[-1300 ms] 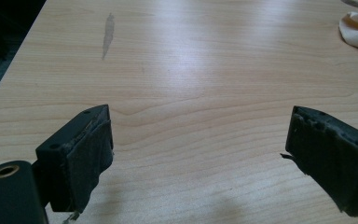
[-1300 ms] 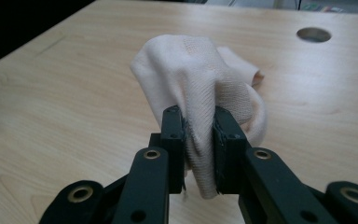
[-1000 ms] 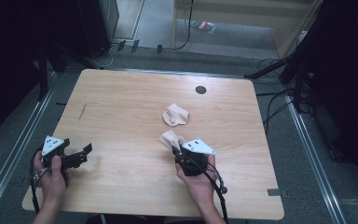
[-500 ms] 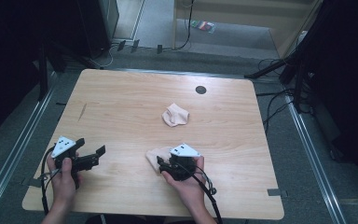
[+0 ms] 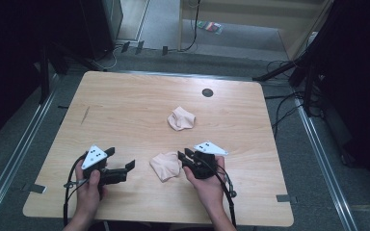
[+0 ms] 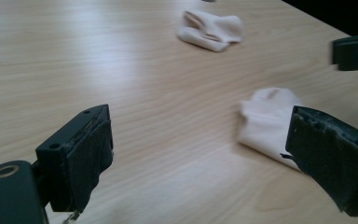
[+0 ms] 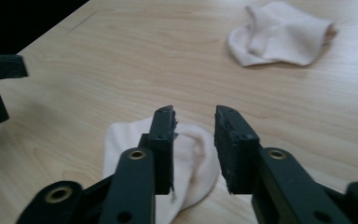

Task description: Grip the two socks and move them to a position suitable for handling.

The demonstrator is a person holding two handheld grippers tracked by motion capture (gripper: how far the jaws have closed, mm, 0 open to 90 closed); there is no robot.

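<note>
Right gripper low near front edge of surface, jaws just narrowing, slightly apart over near sock, not pinching. Left gripper wide apart, pointing at it. Second sock mid-surface.

The table is bare wood over its whole left half and far edge, open to pass. Two socks break it: the far sock mid-table, the near sock between the left gripper and right gripper. The lane between the socks is free. A small dark cap sits flush near the far edge.
</note>
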